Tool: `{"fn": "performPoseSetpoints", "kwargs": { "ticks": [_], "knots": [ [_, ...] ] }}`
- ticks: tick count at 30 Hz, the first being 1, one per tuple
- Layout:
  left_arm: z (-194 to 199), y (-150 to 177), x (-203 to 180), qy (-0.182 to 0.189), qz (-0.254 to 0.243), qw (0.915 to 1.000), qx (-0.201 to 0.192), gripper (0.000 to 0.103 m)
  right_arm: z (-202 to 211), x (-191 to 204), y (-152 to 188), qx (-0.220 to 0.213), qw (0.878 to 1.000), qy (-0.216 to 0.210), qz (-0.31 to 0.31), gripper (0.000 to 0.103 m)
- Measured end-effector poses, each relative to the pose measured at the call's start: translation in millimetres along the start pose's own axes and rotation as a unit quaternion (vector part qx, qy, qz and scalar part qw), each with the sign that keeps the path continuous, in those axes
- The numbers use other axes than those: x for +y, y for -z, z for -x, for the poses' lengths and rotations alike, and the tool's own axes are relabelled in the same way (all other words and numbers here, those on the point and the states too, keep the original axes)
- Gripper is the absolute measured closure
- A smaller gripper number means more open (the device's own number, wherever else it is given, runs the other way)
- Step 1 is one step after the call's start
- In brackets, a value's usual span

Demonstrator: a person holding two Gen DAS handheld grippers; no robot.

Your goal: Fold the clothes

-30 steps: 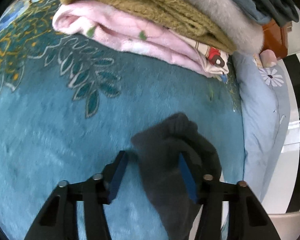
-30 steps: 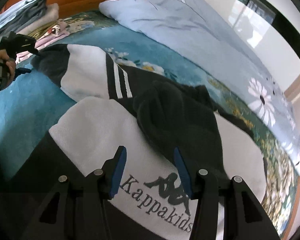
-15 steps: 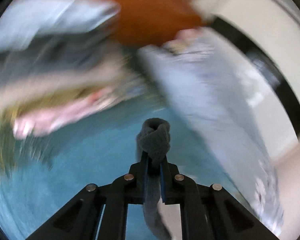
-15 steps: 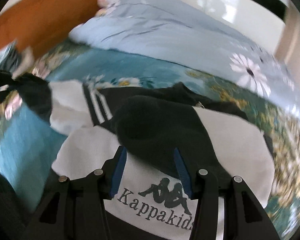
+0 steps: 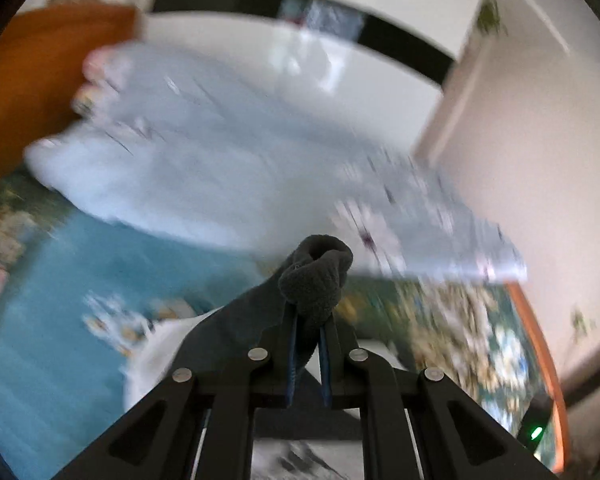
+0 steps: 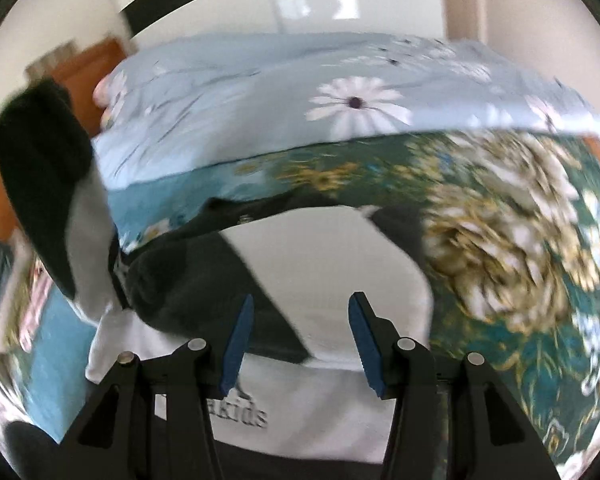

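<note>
A black-and-white sweatshirt [image 6: 332, 264] with lettering on its chest lies on the teal floral bedspread [image 6: 520, 280]. My left gripper [image 5: 307, 320] is shut on the sweatshirt's dark cuff [image 5: 316, 280] and holds it lifted above the bed. The raised sleeve [image 6: 44, 160] hangs at the left of the right wrist view. My right gripper [image 6: 300, 328] is open and empty just above the sweatshirt's white chest panel. Both views are motion-blurred.
A folded light-blue duvet [image 6: 300, 100] with white daisies lies across the far side of the bed, also in the left wrist view [image 5: 220, 160]. A brown wooden headboard [image 5: 40, 72] stands at the left. Stacked clothes [image 6: 16, 312] show blurred at the left edge.
My left gripper has closed on the dark cuff and lifted it, swinging it right over the sweatshirt. My right gripper has moved forward and right across the sweatshirt, still open.
</note>
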State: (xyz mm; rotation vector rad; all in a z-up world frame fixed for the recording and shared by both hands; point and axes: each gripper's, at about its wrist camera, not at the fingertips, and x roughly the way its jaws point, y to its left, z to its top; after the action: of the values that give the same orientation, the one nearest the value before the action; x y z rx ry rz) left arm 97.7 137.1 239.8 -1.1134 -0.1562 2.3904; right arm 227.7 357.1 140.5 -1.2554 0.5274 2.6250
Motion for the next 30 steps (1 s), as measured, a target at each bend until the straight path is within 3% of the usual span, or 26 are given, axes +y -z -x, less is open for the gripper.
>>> {"fn": "performPoseSetpoints", "kwargs": {
  "ticks": [5,9,12,13,14,16,19,22,26,28,30],
  "knots": [
    [-54,58,-54,0.015,-0.04,0.9936,0.104,0.093,11,-49,13,0.011,0.998,0.01,-0.056,0.052],
    [-75,86,-56,0.024,-0.041,0.9871,0.153,0.092,12,-77,23,0.022,0.996,0.008,-0.086,0.052],
    [-82,93,-55,0.033,-0.024,0.9833,0.177,0.086,4,-88,28,0.04,0.993,-0.004,-0.11,0.052],
    [-83,95,-55,0.039,-0.019,0.9822,0.183,0.077,2,-90,29,0.043,0.992,-0.008,-0.116,0.052],
    [-83,95,-55,0.045,-0.014,0.9817,0.184,0.056,1,-91,30,0.045,0.991,-0.011,-0.122,0.052],
    [-82,97,-55,0.058,-0.004,0.9805,0.188,0.03,-1,-93,30,0.048,0.99,-0.017,-0.13,0.052],
    [-79,100,-53,0.077,0.014,0.9782,0.193,0.03,-4,-93,29,0.052,0.989,-0.025,-0.137,0.052],
    [-61,106,-24,0.091,0.047,0.9784,0.179,0.03,-6,-91,31,0.054,0.988,-0.034,-0.143,0.052],
    [-35,115,43,0.032,0.109,0.9834,0.142,0.03,-11,-77,36,0.065,0.985,-0.078,-0.141,0.052],
    [-25,118,83,-0.013,0.15,0.9804,0.127,0.03,-22,-65,38,0.078,0.983,-0.091,-0.139,0.052],
    [-15,127,120,-0.035,0.205,0.9716,0.113,0.03,-33,-52,39,0.092,0.981,-0.101,-0.136,0.05]
  ]
}}
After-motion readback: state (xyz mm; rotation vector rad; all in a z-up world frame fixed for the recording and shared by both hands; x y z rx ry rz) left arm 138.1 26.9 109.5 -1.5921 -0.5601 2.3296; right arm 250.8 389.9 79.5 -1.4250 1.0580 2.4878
